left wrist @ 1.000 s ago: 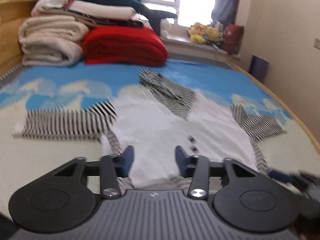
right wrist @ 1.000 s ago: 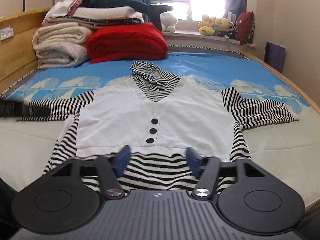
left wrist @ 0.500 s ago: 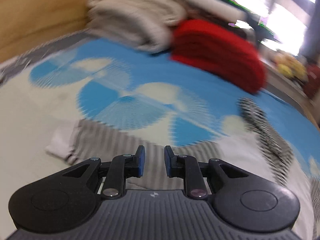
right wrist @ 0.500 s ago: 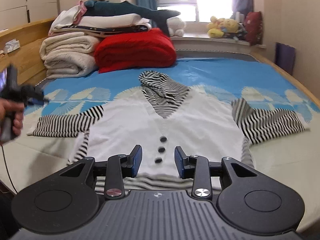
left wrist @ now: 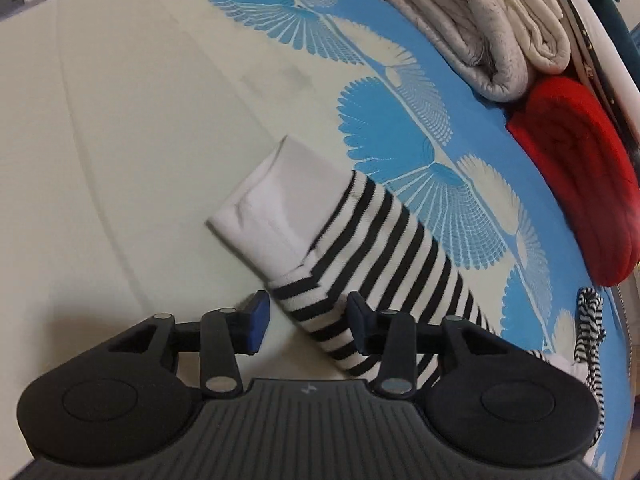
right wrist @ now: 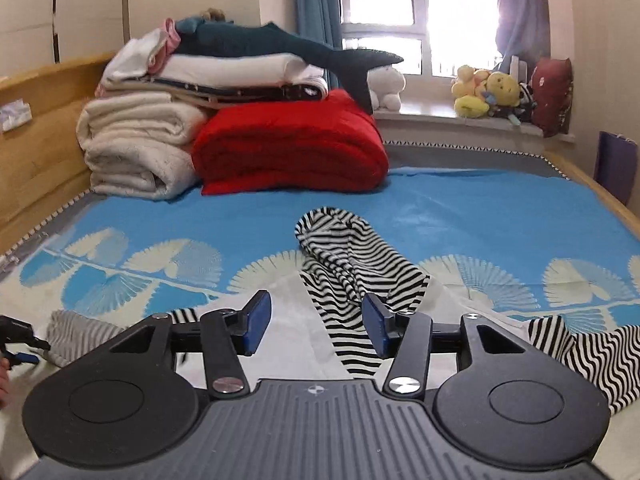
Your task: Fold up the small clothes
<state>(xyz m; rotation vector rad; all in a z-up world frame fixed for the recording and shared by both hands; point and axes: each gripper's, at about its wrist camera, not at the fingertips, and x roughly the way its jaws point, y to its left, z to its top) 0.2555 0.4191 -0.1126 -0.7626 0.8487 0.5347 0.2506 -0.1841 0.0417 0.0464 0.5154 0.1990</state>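
Note:
A small hooded top, white front with black-and-white striped sleeves and hood, lies flat on the bed. In the left wrist view its left sleeve (left wrist: 376,248) with a white cuff (left wrist: 280,196) stretches out; my left gripper (left wrist: 306,322) is open, jaws astride the striped part near the cuff. In the right wrist view the striped hood (right wrist: 344,256) and white front (right wrist: 296,340) lie ahead; my right gripper (right wrist: 316,326) is open and empty over the collar. The right sleeve (right wrist: 580,348) lies at the right.
Folded cream quilts (right wrist: 136,148), a red blanket (right wrist: 292,144) and a plush shark (right wrist: 280,44) are stacked at the head of the bed. Soft toys (right wrist: 488,92) sit on the windowsill. A wooden bed frame (right wrist: 36,120) runs along the left.
My left gripper swung left from the hem to the left sleeve and opened wider over it. My right gripper moved forward from the hem to the collar and opened wider.

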